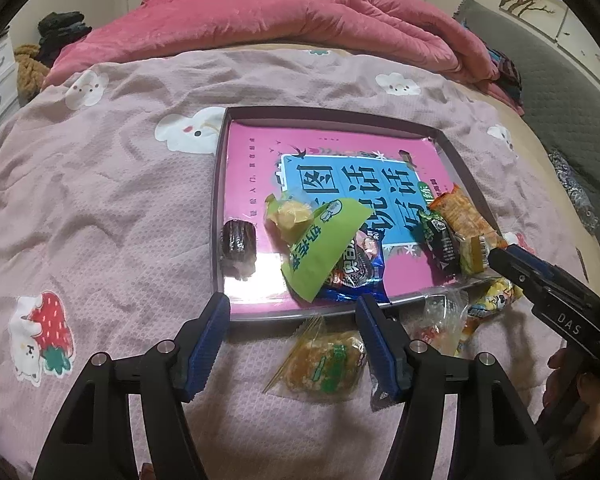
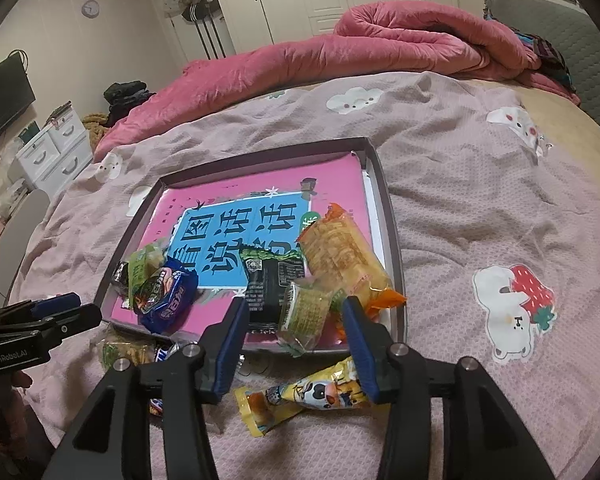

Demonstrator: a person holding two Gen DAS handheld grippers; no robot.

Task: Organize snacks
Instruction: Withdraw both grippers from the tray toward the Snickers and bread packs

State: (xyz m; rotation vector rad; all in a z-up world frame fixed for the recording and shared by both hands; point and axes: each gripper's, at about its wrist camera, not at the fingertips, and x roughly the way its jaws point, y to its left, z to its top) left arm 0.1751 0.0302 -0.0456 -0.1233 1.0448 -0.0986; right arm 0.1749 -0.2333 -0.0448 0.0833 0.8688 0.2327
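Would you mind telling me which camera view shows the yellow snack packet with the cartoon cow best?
The right wrist view: the cow packet lies whole on the bedspread between the open right gripper fingers, its print facing the camera. The left wrist view shows only a crumpled corner of it behind the tray edge.

A bed's pink blanket [image 1: 120, 200] carries a shallow tray [image 1: 217, 200], loose snack packets [image 1: 324, 360] and a rumpled red quilt [image 1: 260, 24].

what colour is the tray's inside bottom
Bright pink, with a blue panel of dark characters in the middle of the tray. The left wrist view shows it best.
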